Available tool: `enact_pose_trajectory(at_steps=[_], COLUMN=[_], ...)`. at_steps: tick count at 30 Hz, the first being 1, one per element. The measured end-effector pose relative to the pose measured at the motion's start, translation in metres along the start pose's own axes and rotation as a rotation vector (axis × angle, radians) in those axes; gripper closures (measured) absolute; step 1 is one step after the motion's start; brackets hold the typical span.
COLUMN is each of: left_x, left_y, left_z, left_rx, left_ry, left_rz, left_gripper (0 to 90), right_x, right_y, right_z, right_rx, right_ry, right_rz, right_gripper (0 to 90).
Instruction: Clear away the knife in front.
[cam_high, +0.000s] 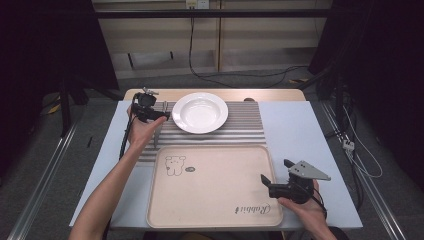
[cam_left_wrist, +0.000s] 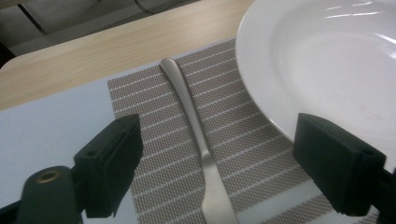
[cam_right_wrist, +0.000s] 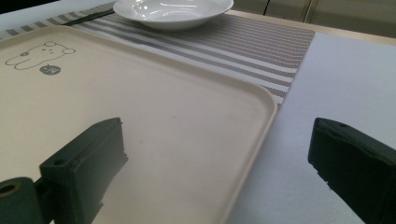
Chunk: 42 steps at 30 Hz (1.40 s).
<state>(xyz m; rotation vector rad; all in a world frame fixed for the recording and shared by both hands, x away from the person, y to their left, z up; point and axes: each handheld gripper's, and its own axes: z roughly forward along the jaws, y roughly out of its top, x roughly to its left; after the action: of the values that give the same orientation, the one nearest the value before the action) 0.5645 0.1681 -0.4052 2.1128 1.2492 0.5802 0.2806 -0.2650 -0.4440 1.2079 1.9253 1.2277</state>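
Note:
A silver metal utensil lies lengthwise on the striped placemat, just left of a white deep plate. My left gripper is open and low over the mat. Its two black jaws stand on either side of the utensil's handle without touching it. From above, that gripper sits at the plate's left rim, with the utensil running toward the tray. My right gripper is open at the right edge of the beige tray, with nothing between its jaws.
The beige tray has a bear drawing and lies in front of the placemat. Bare pale table shows to the right of the tray. A wooden strip runs along the table's far edge. Cables cross the floor beyond.

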Motion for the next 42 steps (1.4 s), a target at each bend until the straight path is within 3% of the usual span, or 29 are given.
enact_pose_trajectory(at_steps=[7, 12, 14, 15, 17, 20, 22, 25, 29, 32, 33, 34, 36, 39, 42], left_x=[0.014, 0.016, 0.017, 0.017, 0.017, 0.019, 0.020, 0.021, 0.017, 0.014, 0.012, 0.012, 0.012, 0.015, 0.014], left_y=[0.001, -0.005, -0.005, -0.006, -0.006, -0.007, -0.007, -0.006, -0.004, -0.002, -0.002, -0.001, -0.001, -0.002, 0.000], left_z=[0.023, 0.036, 0.039, 0.040, 0.042, 0.044, 0.045, 0.047, 0.051, 0.054, 0.054, 0.054, 0.054, 0.054, 0.052], left_rx=[0.001, 0.040, 0.055, 0.056, 0.061, 0.087, 0.089, 0.091, 0.109, 0.133, 0.133, 0.136, 0.137, 0.144, 0.177], left_ry=[0.025, 0.007, 0.018, 0.022, 0.032, 0.019, 0.025, -0.006, -0.011, -0.018, -0.020, -0.023, -0.015, -0.039, -0.037], left_rz=[-0.036, -0.071, -0.067, -0.057, -0.062, -0.080, -0.074, -0.105, -0.091, -0.075, -0.074, -0.064, -0.091, -0.123, -0.107], left_gripper=[21.6, 23.7, 28.1, 35.1, 37.2, 48.9, 50.5, 55.6, 56.9, 63.0, 71.6, 74.4, 76.0, 77.5, 79.0], right_x=[-0.001, 0.000, 0.000, 0.001, 0.001, 0.001, 0.001, 0.002, 0.002, 0.002, 0.002, 0.002, 0.002, 0.002, 0.002], right_y=[0.000, -0.001, -0.001, 0.000, 0.000, -0.001, -0.001, -0.001, -0.001, -0.001, -0.001, -0.001, -0.001, -0.001, -0.001], right_z=[0.000, 0.000, 0.000, 0.000, 0.001, 0.001, 0.000, 0.000, 0.002, 0.002, 0.002, 0.002, 0.002, 0.002, 0.002], right_rx=[0.006, 0.008, 0.009, 0.010, 0.011, 0.015, 0.016, 0.019, 0.025, 0.025, 0.023, 0.023, 0.025, 0.024, 0.024], right_ry=[-0.002, 0.000, -0.001, 0.001, 0.001, -0.004, -0.005, -0.002, 0.000, 0.002, 0.003, 0.004, 0.006, 0.009, 0.008], right_rz=[0.005, 0.001, 0.001, -0.003, -0.006, -0.011, -0.009, -0.012, -0.018, -0.020, -0.019, -0.019, -0.021, -0.023, -0.024], right_gripper=[4.4, 4.4, 4.5, 4.5, 4.5, 4.6, 4.6, 4.6, 4.6, 4.6, 4.6, 4.6, 4.6, 4.6, 4.6])
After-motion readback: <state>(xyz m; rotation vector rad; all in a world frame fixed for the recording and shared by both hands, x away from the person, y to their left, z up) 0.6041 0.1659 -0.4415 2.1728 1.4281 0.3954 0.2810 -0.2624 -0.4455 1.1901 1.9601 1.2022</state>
